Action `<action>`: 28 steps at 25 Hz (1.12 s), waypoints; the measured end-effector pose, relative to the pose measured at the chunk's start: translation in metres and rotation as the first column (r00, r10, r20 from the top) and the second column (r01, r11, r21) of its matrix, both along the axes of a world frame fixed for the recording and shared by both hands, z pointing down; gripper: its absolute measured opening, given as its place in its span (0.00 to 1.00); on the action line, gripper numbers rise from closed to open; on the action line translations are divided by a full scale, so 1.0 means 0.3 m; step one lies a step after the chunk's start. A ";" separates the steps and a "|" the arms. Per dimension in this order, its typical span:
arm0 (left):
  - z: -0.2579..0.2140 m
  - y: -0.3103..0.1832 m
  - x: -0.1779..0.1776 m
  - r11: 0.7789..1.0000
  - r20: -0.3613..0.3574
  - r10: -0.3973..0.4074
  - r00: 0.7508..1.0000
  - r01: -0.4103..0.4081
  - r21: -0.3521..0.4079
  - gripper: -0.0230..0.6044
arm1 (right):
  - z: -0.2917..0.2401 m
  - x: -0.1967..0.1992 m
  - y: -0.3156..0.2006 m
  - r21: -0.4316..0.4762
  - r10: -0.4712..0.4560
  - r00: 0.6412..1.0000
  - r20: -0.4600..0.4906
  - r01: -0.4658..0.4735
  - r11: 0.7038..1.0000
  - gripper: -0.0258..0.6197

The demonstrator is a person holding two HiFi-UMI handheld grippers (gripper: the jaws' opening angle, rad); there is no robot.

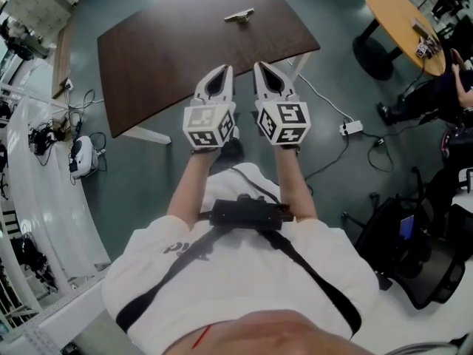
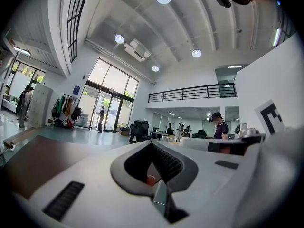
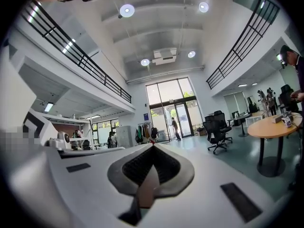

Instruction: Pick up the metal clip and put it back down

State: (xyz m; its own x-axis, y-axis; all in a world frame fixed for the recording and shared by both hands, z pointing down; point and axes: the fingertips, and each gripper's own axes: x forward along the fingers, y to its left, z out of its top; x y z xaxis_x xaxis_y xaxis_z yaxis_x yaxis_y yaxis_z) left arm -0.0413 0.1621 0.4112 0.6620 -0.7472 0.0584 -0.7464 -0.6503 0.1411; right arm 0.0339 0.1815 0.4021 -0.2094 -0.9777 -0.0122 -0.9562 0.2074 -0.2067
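Right, both grippers are up side by side at the near edge of the dark brown table (image 1: 162, 58), pointing level across it. The left gripper (image 1: 227, 69) has its fingers closed tip to tip. Its own view shows the ribbed pads (image 2: 167, 164) meeting at the front, with only the hollow behind them and nothing caught in there. The right gripper (image 1: 259, 66) is the same: fingers pressed together at the tips and empty, as the right gripper view (image 3: 153, 146) shows. The two sets of fingertips sit close together without touching, and the marker cubes (image 1: 209, 124) sit just behind the fingers, toward the person's forearms.

And the metal clip (image 1: 239, 15)? It lies flat on the tabletop well ahead of the fingertips, near the far edge. It is almost dead centre on the line between the two grippers, with bare wood between it and them.

Off to the right of the right gripper's fingers, well apart, stands a round wooden table (image 1: 399, 21), which also shows in the right gripper view (image 3: 275, 125). Beyond those closed fingertips there is an office chair (image 3: 216, 127) on the floor. Past the left fingers, a person in a dark shirt (image 2: 221, 127) stands in the distance.
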 end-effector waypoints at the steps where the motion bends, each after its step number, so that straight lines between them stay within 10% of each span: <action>1: 0.007 -0.034 0.021 1.000 -0.004 0.007 1.000 -0.007 0.002 0.06 | 0.008 0.016 -0.031 -0.003 0.006 1.000 -0.005 -0.006 1.000 0.05; 15: -0.149 -0.743 0.120 0.993 -0.070 -0.005 0.998 0.013 0.114 0.06 | -0.103 0.129 -0.748 0.052 -0.001 0.998 -0.070 0.005 0.999 0.05; 28: 0.132 -1.118 0.098 0.998 -0.021 -0.028 0.999 0.027 -0.049 0.06 | 0.135 0.146 -1.160 -0.107 -0.012 0.997 -0.070 0.005 0.994 0.05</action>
State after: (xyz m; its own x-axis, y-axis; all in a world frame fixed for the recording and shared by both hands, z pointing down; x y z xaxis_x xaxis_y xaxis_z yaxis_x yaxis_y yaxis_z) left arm -0.0120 -0.1734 0.4509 0.6427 -0.7619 0.0809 -0.7605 -0.6215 0.1880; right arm 0.0775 -0.1667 0.4427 -0.2146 -0.9708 0.1071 -0.9673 0.1962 -0.1605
